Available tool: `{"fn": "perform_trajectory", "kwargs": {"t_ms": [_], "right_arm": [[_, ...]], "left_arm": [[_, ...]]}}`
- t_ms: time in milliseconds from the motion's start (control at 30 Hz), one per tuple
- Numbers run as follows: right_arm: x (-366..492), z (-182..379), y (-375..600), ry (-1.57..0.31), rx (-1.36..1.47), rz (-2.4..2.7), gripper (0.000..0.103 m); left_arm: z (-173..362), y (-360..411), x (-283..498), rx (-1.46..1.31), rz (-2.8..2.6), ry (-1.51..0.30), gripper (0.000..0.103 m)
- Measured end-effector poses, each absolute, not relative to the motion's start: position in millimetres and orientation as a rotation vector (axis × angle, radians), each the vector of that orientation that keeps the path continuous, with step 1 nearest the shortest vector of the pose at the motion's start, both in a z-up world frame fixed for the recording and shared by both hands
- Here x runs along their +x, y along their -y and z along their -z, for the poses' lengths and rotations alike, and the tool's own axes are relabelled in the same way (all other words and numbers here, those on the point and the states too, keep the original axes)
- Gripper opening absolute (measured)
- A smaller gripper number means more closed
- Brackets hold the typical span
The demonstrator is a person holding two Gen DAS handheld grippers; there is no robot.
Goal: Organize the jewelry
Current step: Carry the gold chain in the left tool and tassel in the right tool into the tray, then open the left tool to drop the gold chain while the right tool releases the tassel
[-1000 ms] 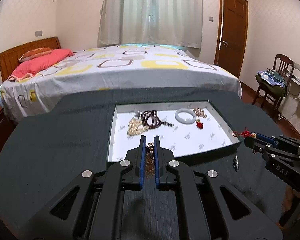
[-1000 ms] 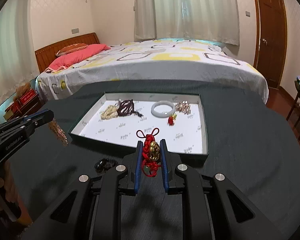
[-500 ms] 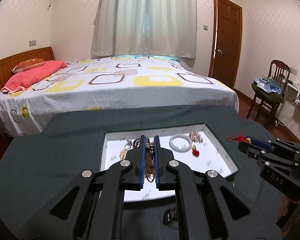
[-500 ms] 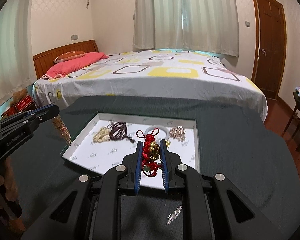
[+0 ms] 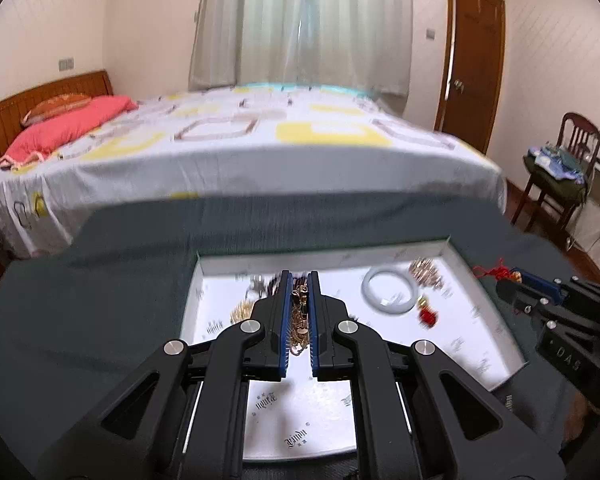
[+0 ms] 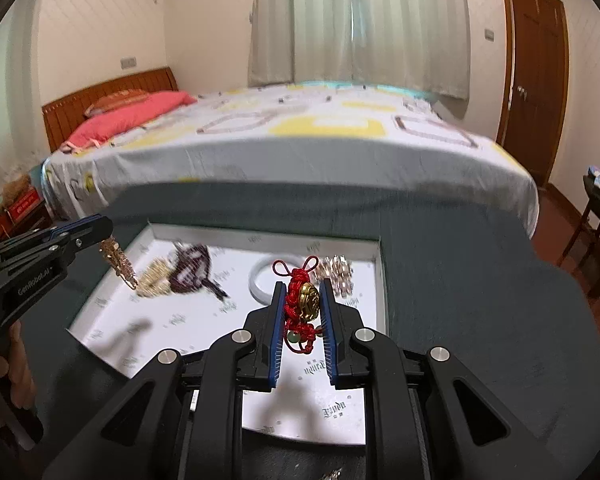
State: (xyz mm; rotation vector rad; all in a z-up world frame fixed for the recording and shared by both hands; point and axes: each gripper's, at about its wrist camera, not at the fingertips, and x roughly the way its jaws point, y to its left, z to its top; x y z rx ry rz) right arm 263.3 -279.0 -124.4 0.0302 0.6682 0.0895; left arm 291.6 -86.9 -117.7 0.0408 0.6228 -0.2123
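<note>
Behind your work stands a large bed with a white, yellow-patterned cover [image 5: 260, 152], and in front of it the dark grey cloth-covered table [image 5: 100, 280]. On that table lies the shallow white rectangular tray with a printed paper lining [image 5: 452, 344], and both of your grippers hang over its near part.

Your left gripper [image 5: 300, 280] is clamped on a gold-coloured chain bracelet [image 5: 299, 316]; in the right wrist view the bracelet dangles from the tips above the tray's left side, clear of the lining. Your right gripper [image 6: 302, 290] is clamped on a red knotted cord charm with a round gold medallion [image 6: 305, 300], whose loops stick up past the fingertips, and a small green bead shows low between the fingers.

Inside the tray, along the far side, you have a pale jade-like bangle [image 5: 390, 291] near the middle, a dark maroon bead string [image 6: 192, 268] to the left with a pale gold beaded piece [image 6: 154, 280] beside it, a gold-toned link bracelet [image 5: 424, 270] towards the far right corner, and a small red charm [image 5: 427, 314] just in front of the bangle.
</note>
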Motion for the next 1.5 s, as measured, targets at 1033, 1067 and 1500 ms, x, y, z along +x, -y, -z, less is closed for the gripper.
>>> {"fn": "perform_trajectory", "kwargs": {"t_ms": [1033, 1067, 1500], "right_arm": [[304, 190, 280, -0.853, 0.019, -0.087, 0.02], [303, 190, 280, -0.851, 0.021, -0.092, 0.022], [284, 163, 279, -0.783, 0.038, -0.089, 0.042]], "left_arm": [[194, 83, 340, 0.064, 0.151, -0.828, 0.038], [193, 83, 340, 0.062, 0.152, -0.827, 0.04], [173, 86, 324, 0.07, 0.144, -0.791, 0.063]]}}
